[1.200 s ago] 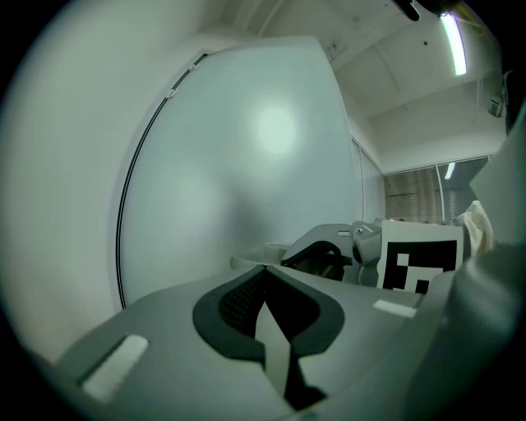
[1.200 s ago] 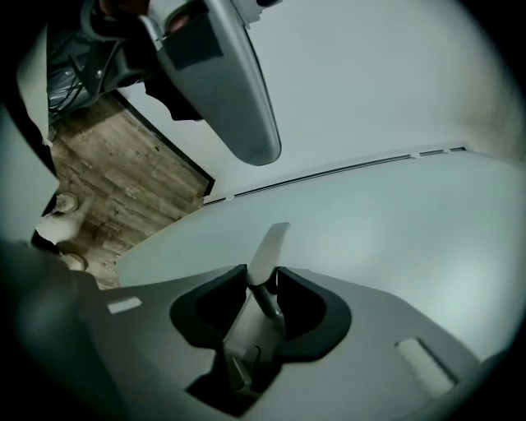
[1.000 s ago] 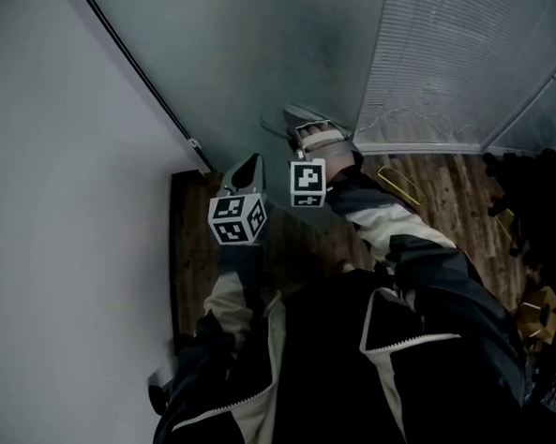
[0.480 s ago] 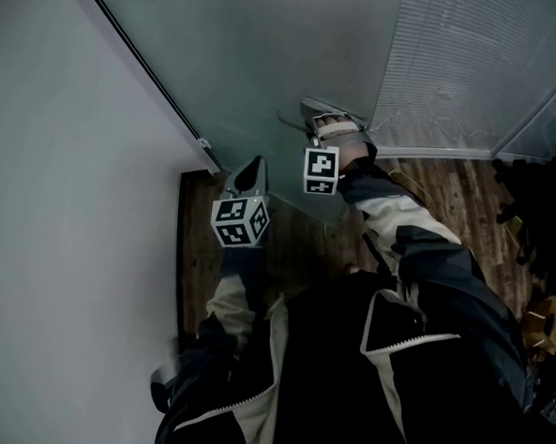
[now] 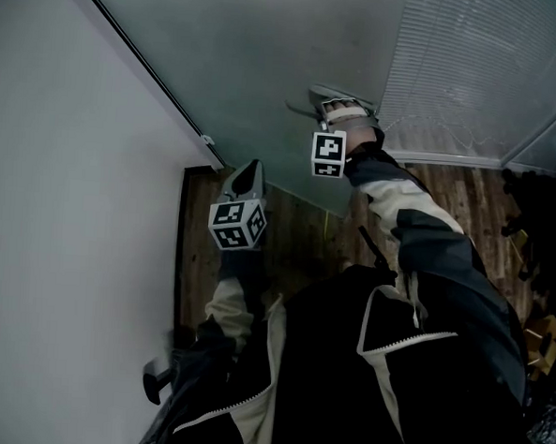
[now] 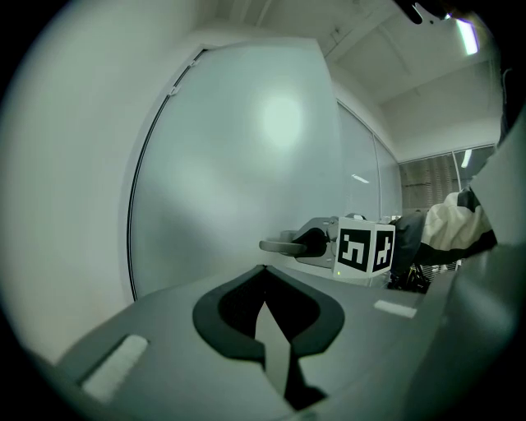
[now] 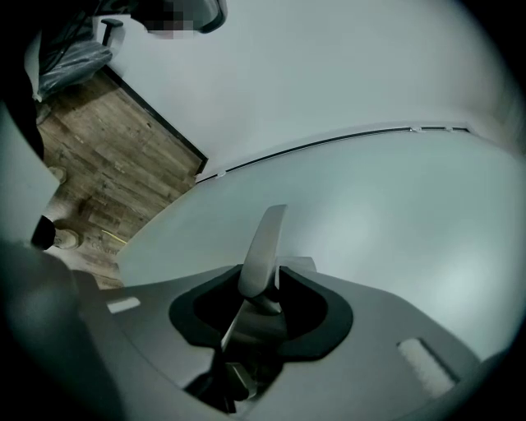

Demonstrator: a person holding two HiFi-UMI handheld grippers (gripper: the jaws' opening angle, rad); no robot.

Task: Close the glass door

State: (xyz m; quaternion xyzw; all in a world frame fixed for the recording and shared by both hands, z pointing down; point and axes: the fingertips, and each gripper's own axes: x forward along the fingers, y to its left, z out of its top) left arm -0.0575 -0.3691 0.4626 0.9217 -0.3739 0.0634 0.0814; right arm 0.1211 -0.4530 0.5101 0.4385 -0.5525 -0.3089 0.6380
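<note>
The frosted glass door (image 5: 261,46) fills the top of the head view, its dark edge strip (image 5: 137,62) running along the white wall. My right gripper (image 5: 325,105) is shut on the door's metal lever handle (image 5: 304,106). In the right gripper view the handle (image 7: 265,238) sticks up between the jaws of that gripper (image 7: 260,289). My left gripper (image 5: 250,175) hangs lower left, shut and empty, pointing at the glass. The left gripper view has its closed jaws (image 6: 265,284) in front, and beyond them the handle (image 6: 279,245) with the right gripper's marker cube (image 6: 366,247).
A white wall (image 5: 53,212) runs close along the left. Dark wooden floor (image 5: 291,231) lies below the door. A glass panel with blinds (image 5: 475,69) stands at the right, with dark clutter (image 5: 541,214) on the floor beside it. The person's dark jacket fills the lower view.
My right gripper has moved up and to the right in the head view, still on the handle, and the door has swung with it. The left gripper has hardly shifted.
</note>
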